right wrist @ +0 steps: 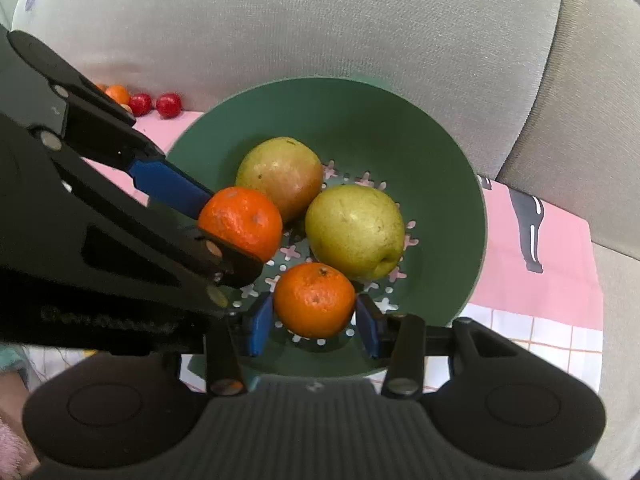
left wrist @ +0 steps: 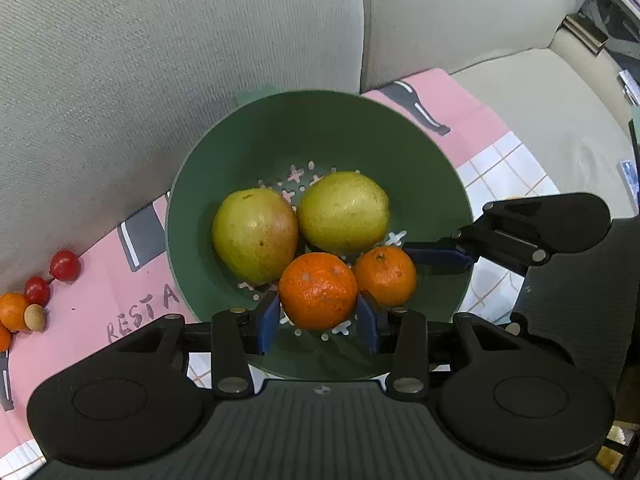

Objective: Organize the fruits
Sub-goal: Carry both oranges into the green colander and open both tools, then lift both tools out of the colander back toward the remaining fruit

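The left wrist view shows, at far left, a cluster of small fruit on the pink printed cloth [left wrist: 100,292]: two red cherry-like fruits [left wrist: 64,265], parts of two small orange fruits [left wrist: 12,311], and one tan ball. The right wrist view shows this cluster only partly, behind the other tool's arm, at the far left against the grey sofa back [right wrist: 280,20].

At centre, both views show the green colander [left wrist: 320,120] standing on the cloth on the sofa seat. It holds two yellow-green pears [left wrist: 256,236], side by side and touching, on the far side of its perforated floor.

Count of mandarins in the colander: two, one per tool. The left gripper [left wrist: 318,322] has its jaws pinching the left mandarin [left wrist: 318,290], a blue pad on each side of the fruit. The right gripper [right wrist: 314,328] has its jaws pinching the right mandarin [right wrist: 314,300] in the same manner. Both mandarins sit low in the near half of the colander, just beside the pears; contact with the floor cannot be determined.

The left view shows the right tool from the side, entering from the right with one blue finger visible. The right view shows the left tool crossing from the left, its mandarin clamped between a blue pad and a black link.

At right, the cloth changes to a white grid pattern, with beige seat cushion beyond.
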A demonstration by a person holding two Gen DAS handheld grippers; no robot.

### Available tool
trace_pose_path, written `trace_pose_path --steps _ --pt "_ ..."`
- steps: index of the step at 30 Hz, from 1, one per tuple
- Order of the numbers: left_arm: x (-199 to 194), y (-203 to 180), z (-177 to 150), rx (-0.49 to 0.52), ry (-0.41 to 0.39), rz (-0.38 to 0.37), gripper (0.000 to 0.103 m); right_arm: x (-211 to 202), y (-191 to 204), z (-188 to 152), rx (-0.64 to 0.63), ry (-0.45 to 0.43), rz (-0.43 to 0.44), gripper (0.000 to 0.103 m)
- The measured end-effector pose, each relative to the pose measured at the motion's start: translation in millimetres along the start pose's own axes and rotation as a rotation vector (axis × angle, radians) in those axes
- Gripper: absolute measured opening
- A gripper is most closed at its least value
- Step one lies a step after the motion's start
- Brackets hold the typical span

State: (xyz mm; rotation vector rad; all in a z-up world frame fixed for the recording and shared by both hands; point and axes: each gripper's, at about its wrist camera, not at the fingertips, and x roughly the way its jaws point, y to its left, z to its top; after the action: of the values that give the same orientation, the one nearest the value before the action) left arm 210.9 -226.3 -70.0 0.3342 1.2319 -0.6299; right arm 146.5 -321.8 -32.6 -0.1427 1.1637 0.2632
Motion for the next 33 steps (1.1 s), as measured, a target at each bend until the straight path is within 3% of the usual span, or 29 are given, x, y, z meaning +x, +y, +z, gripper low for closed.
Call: trace_pose_path --steps 13,24,33 --pt "5 -1 0 0.007 0.008 0.007 0.045 1 0 8 -0.014 0.044 0.015 0.043" --pt "-36 8 -12 -0.018 -0.085 0.034 0.047 -26 15 10 -0.020 -0.024 -0.044 0.082" --pt "-85 25 -37 -0.053 -0.188 0.098 0.050 -56 37 13 0.022 -0.119 -0.045 0.092"
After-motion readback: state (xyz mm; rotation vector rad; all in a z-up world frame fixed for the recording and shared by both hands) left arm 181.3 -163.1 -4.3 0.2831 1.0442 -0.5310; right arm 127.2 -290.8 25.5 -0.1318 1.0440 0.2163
